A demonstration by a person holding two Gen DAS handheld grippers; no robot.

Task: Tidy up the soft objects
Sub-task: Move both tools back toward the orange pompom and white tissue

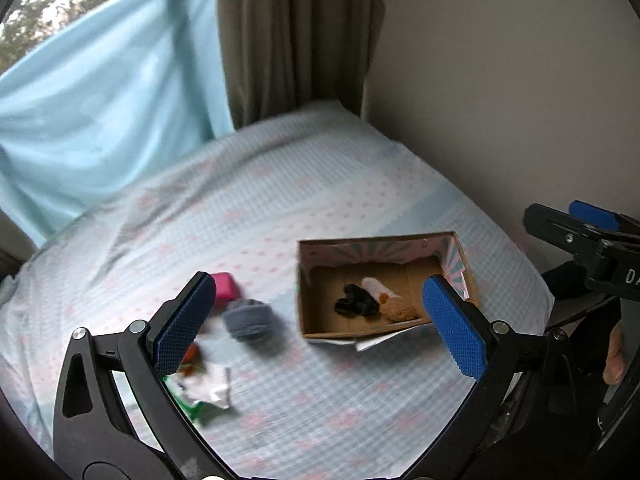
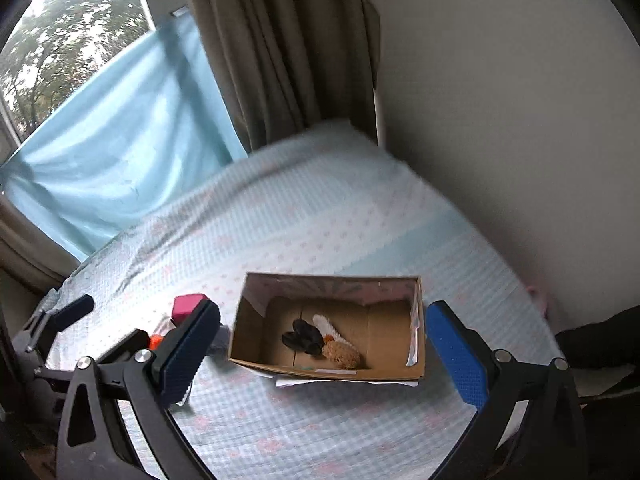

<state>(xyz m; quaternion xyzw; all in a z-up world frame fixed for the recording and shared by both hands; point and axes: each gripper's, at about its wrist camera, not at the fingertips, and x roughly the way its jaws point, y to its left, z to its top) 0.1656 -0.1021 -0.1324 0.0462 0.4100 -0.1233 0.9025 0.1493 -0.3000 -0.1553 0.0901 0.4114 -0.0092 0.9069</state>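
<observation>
Two pairs of tongs hung over the bed (image 1: 320, 200), and neither had anything in it: our left tongs (image 1: 320, 320) gaped wide and empty, our right tongs (image 2: 320, 352) likewise spread apart with nothing between the blue pads. Below us sat the cardboard box (image 2: 256, 336), open-topped, resting on the checked sheet with a slip of white paper poking out from under its near edge. Inside it lay a black soft item (image 2: 302, 336), a white one (image 2: 330, 326) and a tan plush (image 2: 344, 354), huddled together on the box floor.

Left of the box, out on the sheet, we had the grey rolled bundle (image 1: 248, 320), a pink block (image 1: 226, 290) just behind it, and a crumpled green-and-white wrapper (image 1: 204, 392) near the left pad, something orange peeking beside it. The view was blurred, so we could not name them closer.

Our reading: the grey bundle looked the next candidate. We judged it best to come down straight over it, pinch across its rolled middle so it stayed bunched, lift clear of the box wall, then release low inside beside the others.
</observation>
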